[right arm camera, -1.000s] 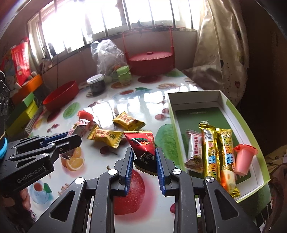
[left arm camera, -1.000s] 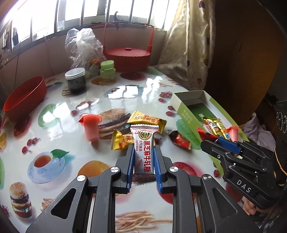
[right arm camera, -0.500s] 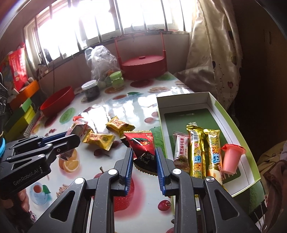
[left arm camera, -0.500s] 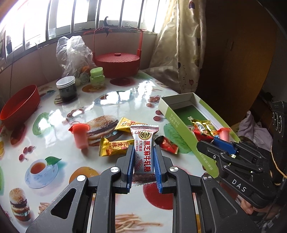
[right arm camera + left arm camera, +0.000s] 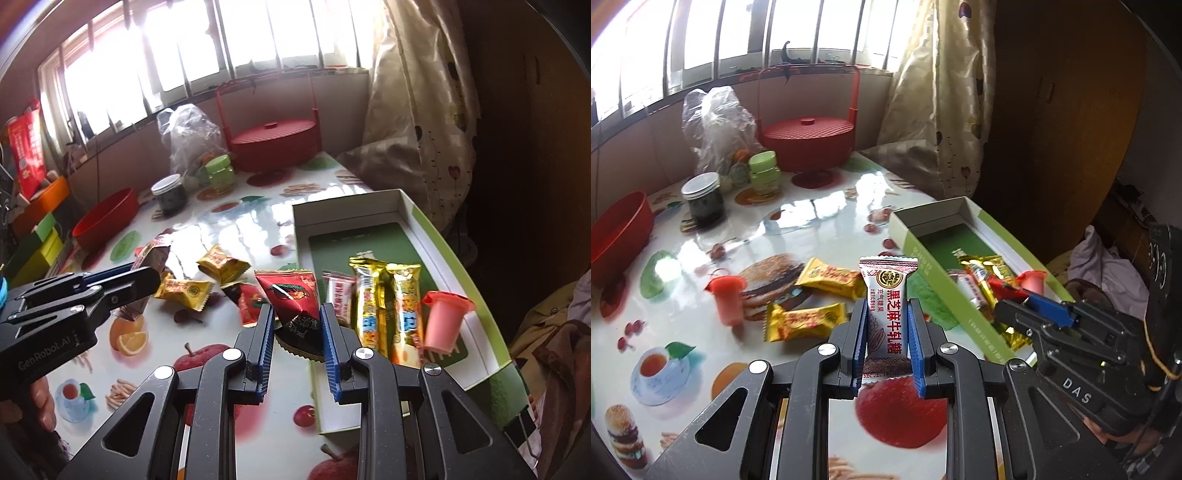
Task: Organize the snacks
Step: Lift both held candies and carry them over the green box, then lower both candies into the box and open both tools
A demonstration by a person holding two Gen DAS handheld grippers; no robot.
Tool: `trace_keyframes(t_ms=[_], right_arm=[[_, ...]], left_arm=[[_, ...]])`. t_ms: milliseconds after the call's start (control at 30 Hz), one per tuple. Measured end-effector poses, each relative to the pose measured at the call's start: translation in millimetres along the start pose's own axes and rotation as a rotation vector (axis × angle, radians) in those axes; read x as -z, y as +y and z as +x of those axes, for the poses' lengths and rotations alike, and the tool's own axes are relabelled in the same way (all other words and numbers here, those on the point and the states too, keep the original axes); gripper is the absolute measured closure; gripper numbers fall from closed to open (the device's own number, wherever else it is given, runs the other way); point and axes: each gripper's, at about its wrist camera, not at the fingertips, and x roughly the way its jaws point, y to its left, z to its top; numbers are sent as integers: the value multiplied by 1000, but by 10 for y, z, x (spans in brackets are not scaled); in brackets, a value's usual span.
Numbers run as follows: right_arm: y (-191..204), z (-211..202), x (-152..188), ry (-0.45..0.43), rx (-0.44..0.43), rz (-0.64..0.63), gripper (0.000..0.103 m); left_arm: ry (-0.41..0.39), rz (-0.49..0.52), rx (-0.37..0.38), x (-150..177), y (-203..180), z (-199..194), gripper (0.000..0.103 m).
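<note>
White nougat wrapper [image 5: 888, 306] is pinched upright by the left gripper [image 5: 886, 334] above the printed tabletop [image 5: 812, 221]. A red snack packet [image 5: 295, 299] is clamped by the right gripper [image 5: 297, 332] at the near rim of the green-lined box [image 5: 424, 229]. Beyond, two yellow candies [image 5: 827, 278] and a pink jelly cup [image 5: 727, 299] are seen on the table; gold bars [image 5: 384, 306] lie inside the box.
</note>
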Motion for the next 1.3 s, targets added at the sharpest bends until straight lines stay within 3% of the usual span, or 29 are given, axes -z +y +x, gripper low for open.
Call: trace_keyframes(t_ms=[633, 1300], right_arm=[[-526, 4, 106, 23, 105, 80, 79], [-693, 90, 198, 82, 129, 92, 79]], left_arm=[[54, 18, 120, -311, -345, 531, 81], [147, 32, 160, -450, -544, 1166, 81]])
